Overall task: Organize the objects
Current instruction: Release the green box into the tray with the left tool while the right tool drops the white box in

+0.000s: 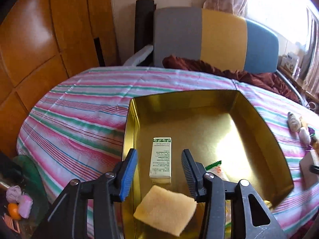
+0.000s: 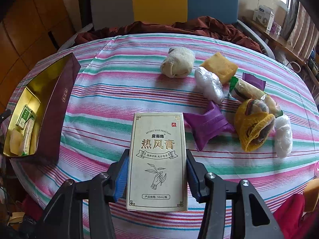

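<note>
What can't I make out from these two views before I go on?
- Snack packet in the tin: left view, mostly hidden behind the left gripper's finger.
- Tin's contents: right view, small and partly hidden by its wall.
- Items at right edge: left view, cut off and blurred.
- Cream box: right view, its sides covered by the right gripper's pads.
- Window shelf boxes: too small to read.
</note>
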Tool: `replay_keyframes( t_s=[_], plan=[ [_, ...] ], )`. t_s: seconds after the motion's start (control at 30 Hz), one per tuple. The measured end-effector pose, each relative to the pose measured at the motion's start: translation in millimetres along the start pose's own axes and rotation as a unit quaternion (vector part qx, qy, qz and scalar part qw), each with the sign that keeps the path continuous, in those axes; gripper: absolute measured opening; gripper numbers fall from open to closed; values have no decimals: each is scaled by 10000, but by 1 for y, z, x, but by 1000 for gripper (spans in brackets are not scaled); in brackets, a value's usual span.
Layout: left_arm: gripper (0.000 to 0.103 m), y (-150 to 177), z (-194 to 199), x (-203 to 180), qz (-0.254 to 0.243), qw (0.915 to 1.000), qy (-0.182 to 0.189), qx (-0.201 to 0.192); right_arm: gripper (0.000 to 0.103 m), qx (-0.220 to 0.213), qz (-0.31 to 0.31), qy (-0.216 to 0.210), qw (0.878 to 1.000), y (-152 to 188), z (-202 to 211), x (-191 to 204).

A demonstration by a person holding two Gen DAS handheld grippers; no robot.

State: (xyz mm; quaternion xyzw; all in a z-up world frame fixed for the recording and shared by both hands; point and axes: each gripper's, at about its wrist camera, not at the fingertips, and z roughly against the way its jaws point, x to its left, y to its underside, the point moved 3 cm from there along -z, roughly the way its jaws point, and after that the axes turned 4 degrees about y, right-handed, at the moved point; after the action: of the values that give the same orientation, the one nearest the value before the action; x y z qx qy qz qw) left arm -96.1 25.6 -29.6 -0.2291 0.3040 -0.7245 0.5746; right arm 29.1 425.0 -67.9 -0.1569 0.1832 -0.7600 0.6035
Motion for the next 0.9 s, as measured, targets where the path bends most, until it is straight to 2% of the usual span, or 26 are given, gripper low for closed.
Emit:
replay_keyframes(
  t_s=[0.07,0.2,0.43,0.63,0.73,0.9],
  plan=[
    [53,3,13,-1,-12,10000,-3,-98,51,-109,-53,-85,9999,-8,8,7],
    [53,10,28,1,62,9999,37,-138,51,-359,26,-486,9982,-34,28,42],
    [53,18,46,11,94,9996,-65,-255,51,-317,360,-1433,9885,-76,30,143],
    [53,20,56,27,233,9991,-142,-321,51,46,578,-1738,9831,-100,1,230],
    [59,20,61,33,305,9984,-267,-404,51,201,547,-1791,9821,-110,-14,264],
    [61,23,67,49,478,9965,-435,-529,51,377,560,-1662,9838,-116,-38,309]
  ],
)
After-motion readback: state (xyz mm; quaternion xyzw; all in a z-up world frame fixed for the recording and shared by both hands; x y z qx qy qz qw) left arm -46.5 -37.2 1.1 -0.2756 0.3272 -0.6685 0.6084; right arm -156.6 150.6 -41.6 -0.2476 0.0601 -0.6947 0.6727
